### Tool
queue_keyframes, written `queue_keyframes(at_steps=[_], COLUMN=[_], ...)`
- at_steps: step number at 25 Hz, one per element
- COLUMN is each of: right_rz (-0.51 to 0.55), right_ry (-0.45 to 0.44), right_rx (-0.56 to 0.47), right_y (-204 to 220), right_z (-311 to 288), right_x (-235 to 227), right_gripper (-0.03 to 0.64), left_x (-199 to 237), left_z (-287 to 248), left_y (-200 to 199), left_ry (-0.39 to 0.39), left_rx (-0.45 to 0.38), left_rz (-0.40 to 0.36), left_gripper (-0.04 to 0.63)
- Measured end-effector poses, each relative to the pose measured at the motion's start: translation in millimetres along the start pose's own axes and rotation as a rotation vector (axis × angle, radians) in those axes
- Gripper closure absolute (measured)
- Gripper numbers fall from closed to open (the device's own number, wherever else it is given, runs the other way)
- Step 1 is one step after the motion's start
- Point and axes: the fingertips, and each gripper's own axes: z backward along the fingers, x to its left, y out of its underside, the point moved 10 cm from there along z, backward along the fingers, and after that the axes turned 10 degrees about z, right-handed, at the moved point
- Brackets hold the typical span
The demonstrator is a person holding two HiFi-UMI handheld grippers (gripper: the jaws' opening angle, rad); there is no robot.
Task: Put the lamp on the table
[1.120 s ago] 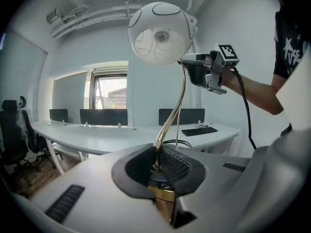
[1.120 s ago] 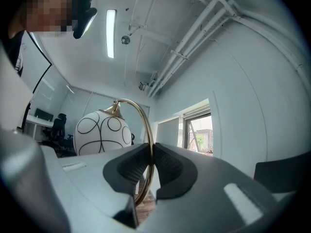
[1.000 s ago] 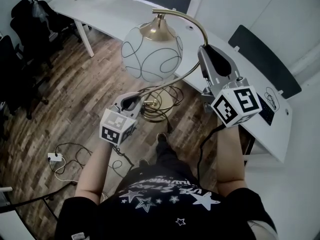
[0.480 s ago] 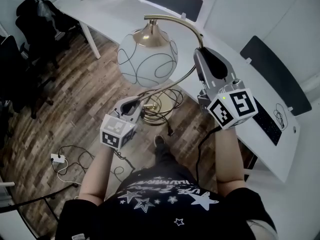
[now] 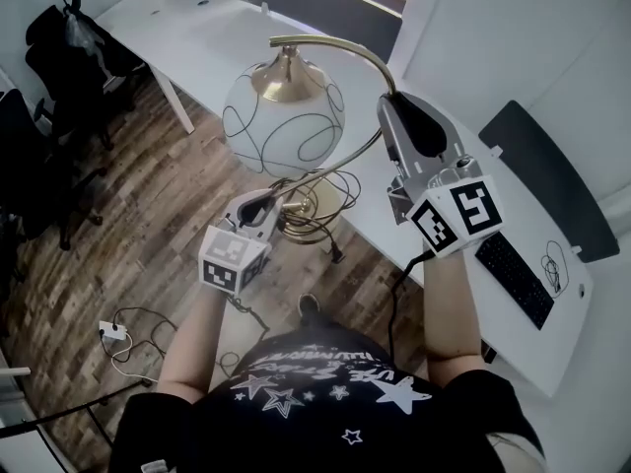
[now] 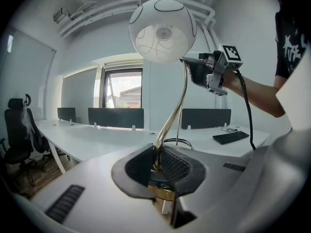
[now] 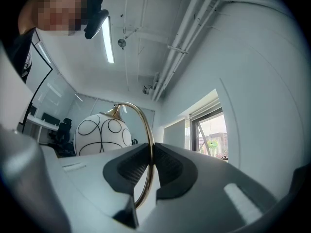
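Observation:
The lamp is held in the air by both grippers. Its white globe shade [image 5: 284,114] with black line loops hangs from a curved brass stem [image 5: 357,55]. My right gripper [image 5: 392,131] is shut on the upper stem [image 7: 148,152]. My left gripper [image 5: 268,208] is shut on the bottom of the stem [image 6: 167,125] just above the round brass base [image 5: 314,202]. The lamp's black cord [image 5: 330,190] loops round the base and trails down. The white table [image 5: 207,42] runs beneath and behind the lamp.
A black keyboard [image 5: 513,276] and a coiled cable [image 5: 552,256] lie on the table at right, beside a dark divider panel [image 5: 557,166]. Black office chairs [image 5: 59,57] stand at left on the wood floor [image 5: 148,205]. A power strip [image 5: 111,331] with wires lies near my feet.
Both grippers have carried the lamp up and away from me, over the table edge. The globe now sits higher in the head view.

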Motion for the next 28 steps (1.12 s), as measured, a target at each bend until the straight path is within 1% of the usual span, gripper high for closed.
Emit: queue_keyframes(at_steps=[4, 9, 14, 17, 19, 22, 28], right_rz=[0.005, 0.008, 0.033, 0.031, 0.018, -0.004, 0.001], right_ry=[0.0, -0.004, 0.023, 0.044, 0.057, 0.063, 0.109], right_rx=[-0.011, -0.015, -0.014, -0.019, -0.016, 0.0, 0.019], right_y=[7.1, 19.1, -0.1, 0.8, 13.4, 41.6, 68.6], right_z=[-9.0, -17.9, 0.7, 4.5, -4.3, -32.7, -75.6], right_x=[-18.2, -41.9, 0.6, 0.5, -21.8, -73.0, -116.4], right_gripper=[0.575, 0.575, 0.575, 0.575, 0.575, 0.575, 0.576], left_x=[7.7, 13.1, 7.1, 8.6, 15.8, 34.4, 71.2], left_z=[-20.9, -49.5, -13.2, -15.0, -40.0, -96.9, -156.5], left_y=[-7.5, -14.9, -0.6, -2.7, -11.2, -30.2, -52.5], left_ry=[-0.008, -0.007, 0.032, 0.044, 0.049, 0.054, 0.082], left_rx=[-0.022, -0.024, -0.018, -0.024, -0.019, 0.0, 0.004], left_rz=[0.004, 0.01, -0.006, -0.025, -0.029, -0.021, -0.028], left_gripper=[0.552, 0.552, 0.552, 0.552, 0.552, 0.552, 0.552])
